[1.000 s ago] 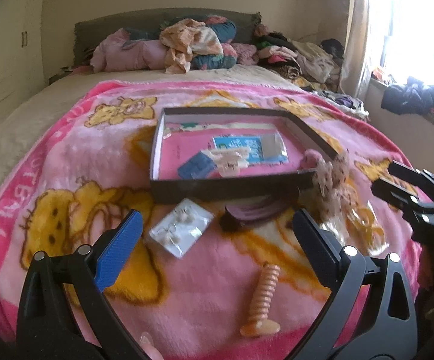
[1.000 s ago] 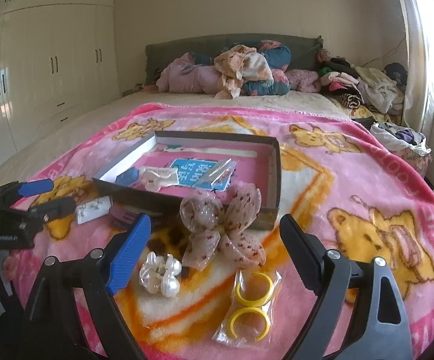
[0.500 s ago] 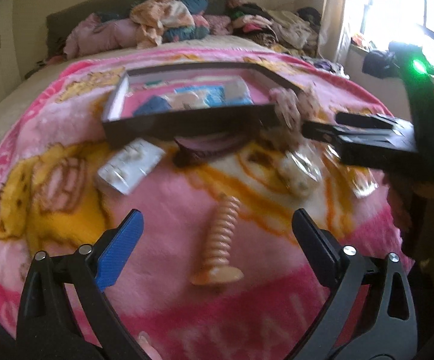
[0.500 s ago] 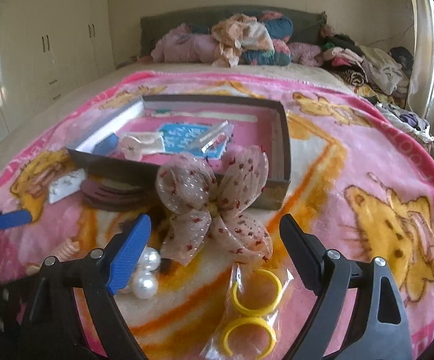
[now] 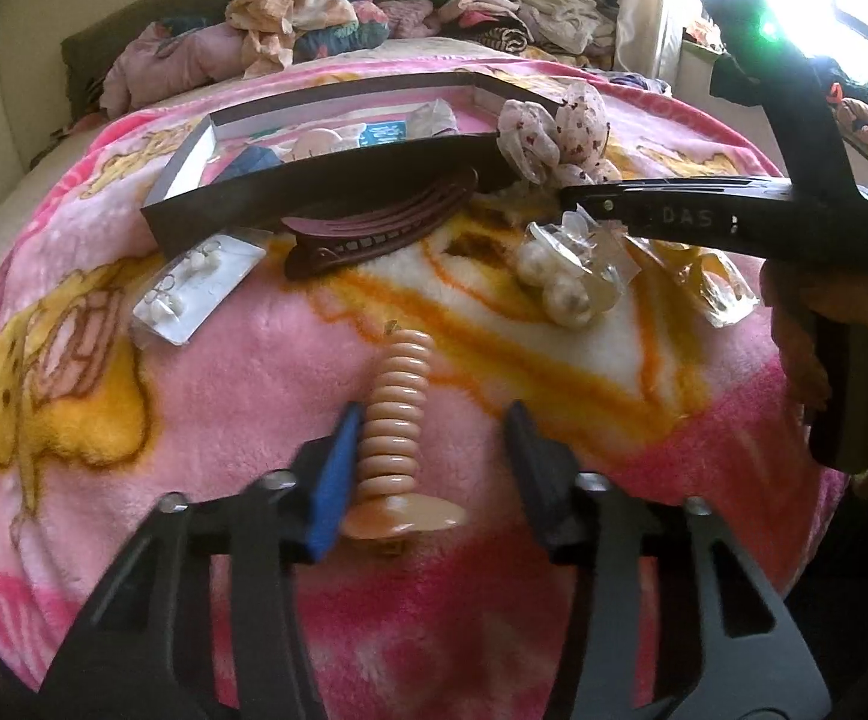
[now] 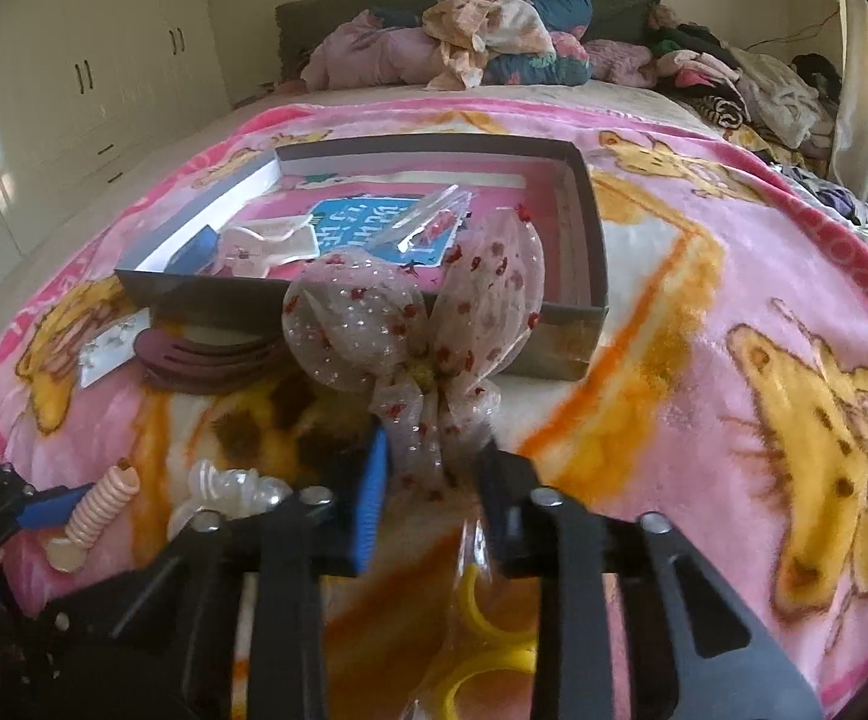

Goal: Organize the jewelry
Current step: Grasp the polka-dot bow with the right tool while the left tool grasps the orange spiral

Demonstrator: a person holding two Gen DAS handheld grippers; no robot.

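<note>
A shallow dark box [image 6: 577, 324] with several items inside lies on the pink blanket; it also shows in the left wrist view [image 5: 326, 180]. My left gripper [image 5: 428, 468] is half closed around a peach spiral hair clip [image 5: 395, 414]; only the blue pad touches it. My right gripper [image 6: 431, 480] is half closed around the tails of a sheer spotted bow [image 6: 410, 324], jaws close on both sides. The bow also shows in the left wrist view [image 5: 553, 132].
On the blanket lie a maroon hair comb [image 5: 374, 228], a bagged earring card [image 5: 194, 288], a pearl clip [image 5: 559, 282] and bagged yellow rings [image 6: 487, 648]. Clothes [image 6: 493, 42] are heaped at the headboard. White wardrobes [image 6: 74, 90] stand at left.
Both grippers moved forward and down and narrowed their jaws: the left around the spiral clip, the right around the bow's tails.
</note>
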